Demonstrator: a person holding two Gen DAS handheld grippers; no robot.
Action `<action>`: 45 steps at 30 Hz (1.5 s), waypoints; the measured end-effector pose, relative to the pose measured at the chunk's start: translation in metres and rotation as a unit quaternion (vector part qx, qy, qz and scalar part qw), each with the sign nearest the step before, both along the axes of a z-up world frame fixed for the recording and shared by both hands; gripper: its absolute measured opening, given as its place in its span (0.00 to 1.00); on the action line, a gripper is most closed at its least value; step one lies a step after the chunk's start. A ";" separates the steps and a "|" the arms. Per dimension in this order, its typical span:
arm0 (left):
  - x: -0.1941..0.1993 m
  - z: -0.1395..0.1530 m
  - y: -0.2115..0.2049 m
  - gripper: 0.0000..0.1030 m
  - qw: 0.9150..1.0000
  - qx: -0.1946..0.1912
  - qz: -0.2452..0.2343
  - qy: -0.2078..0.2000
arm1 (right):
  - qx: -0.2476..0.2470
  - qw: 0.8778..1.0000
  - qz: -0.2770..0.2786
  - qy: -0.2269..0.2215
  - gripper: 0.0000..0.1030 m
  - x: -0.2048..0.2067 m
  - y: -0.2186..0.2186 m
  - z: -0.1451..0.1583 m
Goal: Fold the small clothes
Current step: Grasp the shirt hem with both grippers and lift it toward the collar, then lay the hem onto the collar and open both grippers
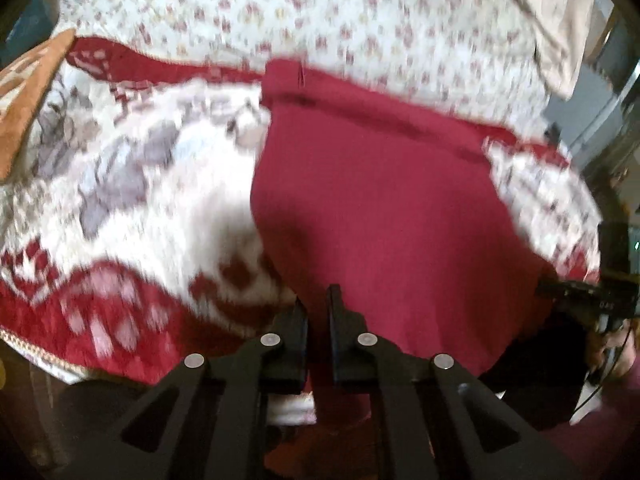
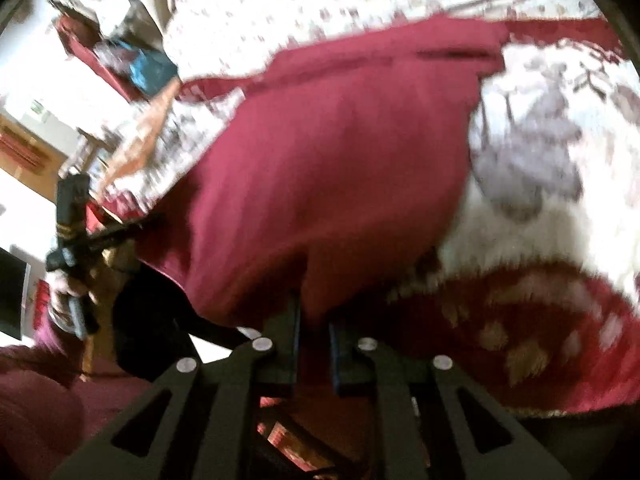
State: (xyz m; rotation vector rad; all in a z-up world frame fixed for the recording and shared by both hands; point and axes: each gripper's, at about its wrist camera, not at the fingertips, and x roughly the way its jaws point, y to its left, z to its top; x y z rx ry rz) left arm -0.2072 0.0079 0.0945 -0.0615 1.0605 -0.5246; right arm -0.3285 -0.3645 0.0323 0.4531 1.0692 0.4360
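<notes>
Black angular linkage arms with round silver screws point(image 1: 270, 339); narrow black fingers point(image 1: 298, 320); maroon sleeve point(image 2: 36, 408)

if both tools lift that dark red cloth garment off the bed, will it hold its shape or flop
The dark red cloth garment will probably flop: it already drapes and bulges between the left tool and right tool. It likely weighs little. The far hem may drag over the patterned blanket.

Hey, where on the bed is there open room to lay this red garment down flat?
Most open is the patterned blanket beside the red garment, between the orange cushion and the garment's edge. The floral sheet beyond the waistband is also bare. The near edge is crowded: left gripper and right gripper both pinch the cloth there.
</notes>
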 end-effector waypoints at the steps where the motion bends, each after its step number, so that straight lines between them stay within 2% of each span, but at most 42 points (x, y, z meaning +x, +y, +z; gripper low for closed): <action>1: 0.005 0.007 0.000 0.00 1.000 -0.009 0.006 -0.009 | 0.011 1.000 -0.005 -0.013 0.11 0.003 -0.005 0.008; 6: 0.044 0.035 -0.008 0.00 0.997 -0.041 0.031 -0.055 | 0.048 0.996 -0.053 -0.058 0.11 0.030 -0.035 0.038; 14: 0.131 0.056 -0.046 0.00 0.992 -0.055 0.060 -0.101 | 0.017 0.987 -0.119 -0.111 0.10 0.110 -0.060 0.065; 22: 0.215 0.027 -0.087 0.00 0.992 -0.032 0.075 -0.096 | 0.004 0.979 -0.183 -0.088 0.10 0.193 -0.096 0.046; 26: 0.245 -0.003 -0.098 0.00 0.993 -0.009 0.091 -0.070 | -0.011 0.980 -0.187 -0.067 0.10 0.222 -0.100 0.023; 29: 0.256 -0.019 -0.104 0.00 0.994 0.009 0.089 -0.054 | -0.034 0.982 -0.180 -0.039 0.11 0.241 -0.099 0.003; 31: 0.259 -0.023 -0.104 0.00 0.996 0.010 0.081 -0.046 | -0.048 0.984 -0.170 -0.024 0.17 0.247 -0.098 -0.005; 33: 0.260 -0.020 -0.099 0.00 0.997 -0.010 0.072 -0.035 | -0.043 0.985 -0.168 -0.022 0.27 0.245 -0.100 -0.003; 34: 0.259 -0.016 -0.094 0.00 0.997 -0.025 0.073 -0.031 | -0.034 0.984 -0.174 -0.032 0.35 0.238 -0.103 0.002; 35: 0.258 -0.011 -0.087 0.02 0.996 -0.039 0.078 -0.030 | -0.033 0.982 -0.181 -0.042 0.45 0.231 -0.104 0.008; 36: 0.255 -0.003 -0.081 0.07 0.994 -0.048 0.087 -0.038 | -0.040 0.980 -0.188 -0.054 0.48 0.222 -0.105 0.014; 40: 0.232 0.016 -0.067 0.08 0.993 -0.049 0.078 -0.078 | -0.094 0.981 -0.145 -0.089 0.47 0.188 -0.092 0.031; 43: 0.215 0.011 -0.075 0.08 0.995 -0.012 0.049 -0.089 | -0.130 0.983 -0.100 -0.086 0.42 0.179 -0.072 0.027; 45: 0.217 0.002 -0.086 0.08 0.996 0.009 0.039 -0.078 | -0.140 0.983 -0.078 -0.084 0.42 0.185 -0.059 0.022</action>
